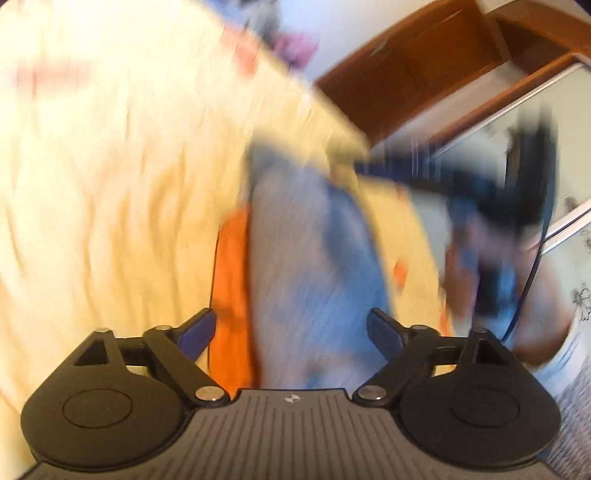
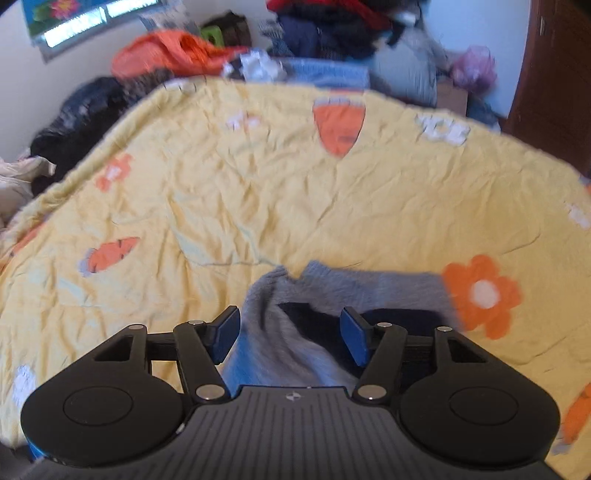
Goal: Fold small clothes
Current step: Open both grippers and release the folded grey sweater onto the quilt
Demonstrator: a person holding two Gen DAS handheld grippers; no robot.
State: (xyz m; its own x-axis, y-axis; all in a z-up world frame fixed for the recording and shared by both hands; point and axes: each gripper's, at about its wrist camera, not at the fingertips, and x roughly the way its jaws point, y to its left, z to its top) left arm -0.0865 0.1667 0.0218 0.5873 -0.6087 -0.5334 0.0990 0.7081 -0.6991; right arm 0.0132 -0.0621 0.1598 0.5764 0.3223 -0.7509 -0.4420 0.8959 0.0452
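Grey knit garment (image 2: 295, 332) lies on the yellow carrot-print quilt (image 2: 258, 192) at 6 o'clock, between the right gripper (image 2: 290, 334) fingers, spread wide. Left gripper (image 1: 290, 332) gapes too, very blurry. Looks like pre-grab; next, pinch an edge.

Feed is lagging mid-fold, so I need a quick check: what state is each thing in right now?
Left tongs: open, holding nothing.
Right tongs: open, straddling the cloth.
Small grey knitted garment: rumpled, unfolded, lying on the quilt.
Yellow flower-and-carrot print quilt: spread out, wrinkled.
Heap of mixed clothes: piled behind the quilt.
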